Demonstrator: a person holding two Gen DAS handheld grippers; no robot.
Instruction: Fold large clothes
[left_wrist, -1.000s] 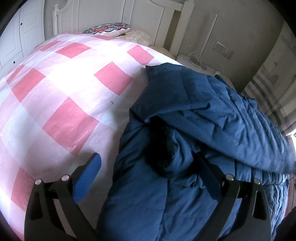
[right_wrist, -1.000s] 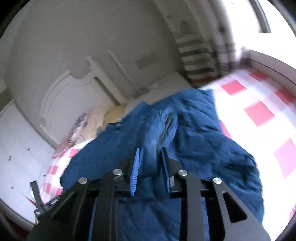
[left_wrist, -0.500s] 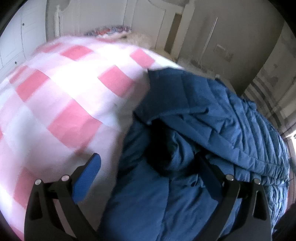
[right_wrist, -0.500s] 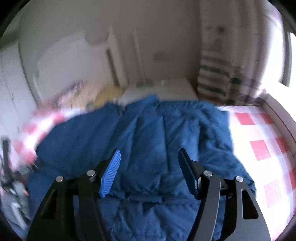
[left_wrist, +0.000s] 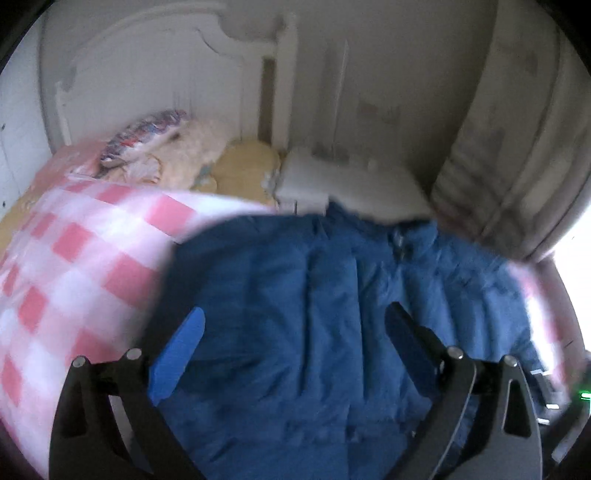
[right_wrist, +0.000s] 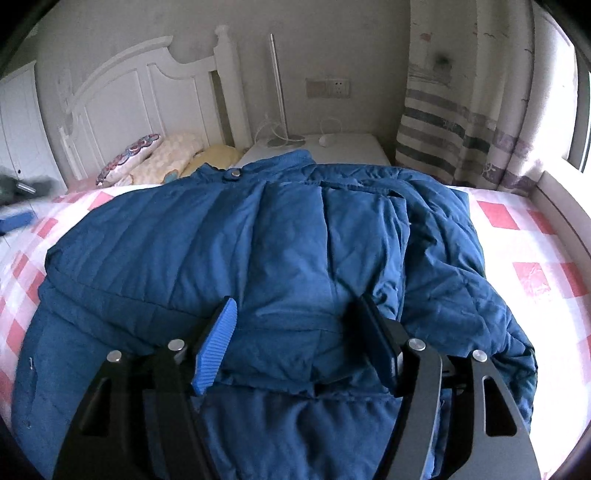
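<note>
A big dark blue padded jacket (right_wrist: 258, 240) lies on the pink-and-white checked bedspread (right_wrist: 517, 240), its collar (right_wrist: 273, 162) toward the headboard. A folded-over layer crosses its lower part. My right gripper (right_wrist: 297, 301) hovers over that fold, open, with only jacket surface below the blue pads. In the blurred left wrist view the jacket (left_wrist: 314, 258) fills the middle, and my left gripper (left_wrist: 295, 314) stands wide open above it, holding nothing. A blurred blue pad (right_wrist: 14, 221) at the far left edge of the right wrist view may be the left gripper.
A white headboard (right_wrist: 129, 92) and several pillows (right_wrist: 147, 158) are at the bed's far end. Beside them stands a white nightstand (right_wrist: 332, 147) with a lamp and cables. A striped curtain (right_wrist: 461, 129) hangs at the right by a bright window.
The right gripper went from shut on jacket fabric to open and rolled level. The left gripper drew back and up, so the whole jacket now shows instead of its left edge.
</note>
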